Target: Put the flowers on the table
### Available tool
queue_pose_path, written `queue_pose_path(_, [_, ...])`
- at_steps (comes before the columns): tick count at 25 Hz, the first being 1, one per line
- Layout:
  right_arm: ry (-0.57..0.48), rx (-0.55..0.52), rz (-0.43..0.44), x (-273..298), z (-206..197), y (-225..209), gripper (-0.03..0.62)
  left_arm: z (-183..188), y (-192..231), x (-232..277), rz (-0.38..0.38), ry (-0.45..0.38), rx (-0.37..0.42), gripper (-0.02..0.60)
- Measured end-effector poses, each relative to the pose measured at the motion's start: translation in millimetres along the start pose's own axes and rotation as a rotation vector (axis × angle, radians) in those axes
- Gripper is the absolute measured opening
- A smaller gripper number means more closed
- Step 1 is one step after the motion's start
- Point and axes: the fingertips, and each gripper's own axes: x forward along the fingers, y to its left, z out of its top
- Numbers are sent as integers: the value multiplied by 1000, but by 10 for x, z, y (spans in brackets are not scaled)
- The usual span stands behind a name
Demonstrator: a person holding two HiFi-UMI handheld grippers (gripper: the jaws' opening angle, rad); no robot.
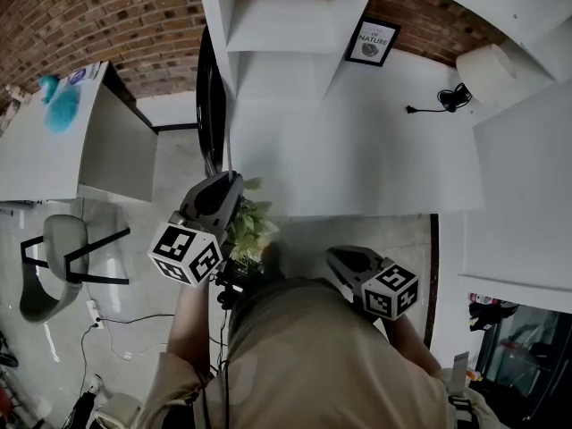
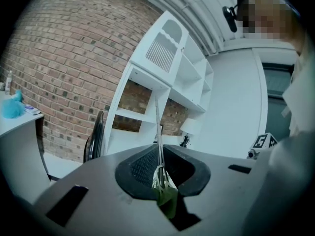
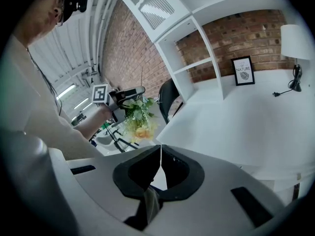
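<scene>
The left gripper [image 2: 159, 150], jaws pressed together on a thin green stem [image 2: 157, 124], carries a bunch of flowers [image 1: 250, 229] with green leaves and pale yellow blooms. It holds them in the air at the near left corner of the white table [image 1: 357, 150], the blooms hanging just off its near edge and not resting on it. The right gripper [image 3: 160, 151], jaws closed with nothing between them, hovers off the same near edge, further right. At the table's far side a black-framed print [image 1: 373, 43] leans against the brick wall [image 1: 116, 16]; its large word reads "NATURE", and the smaller line above it is too small to read. A white lamp [image 1: 487, 74] stands at the table's far right corner, its black cable [image 1: 442, 103] lying on the tabletop. A white shelf unit [image 1: 281, 25] rises over the table's far left part, and a black chair [image 1: 211, 96] stands beside the table's left edge.
</scene>
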Motion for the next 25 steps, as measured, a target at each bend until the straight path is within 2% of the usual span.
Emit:
queue_pose_path(14, [25,-6,-35,277,217,-15,23,-149,427,300,-12,47,-75,38])
queue_pose_path(20, [35,-8,-18,338,320,-145,23,-188,480,472,3,65,-84,38])
queue_pose_path(25, [53,-21,30,408,406,-279,23,-240,531,554,50,79,-93,38])
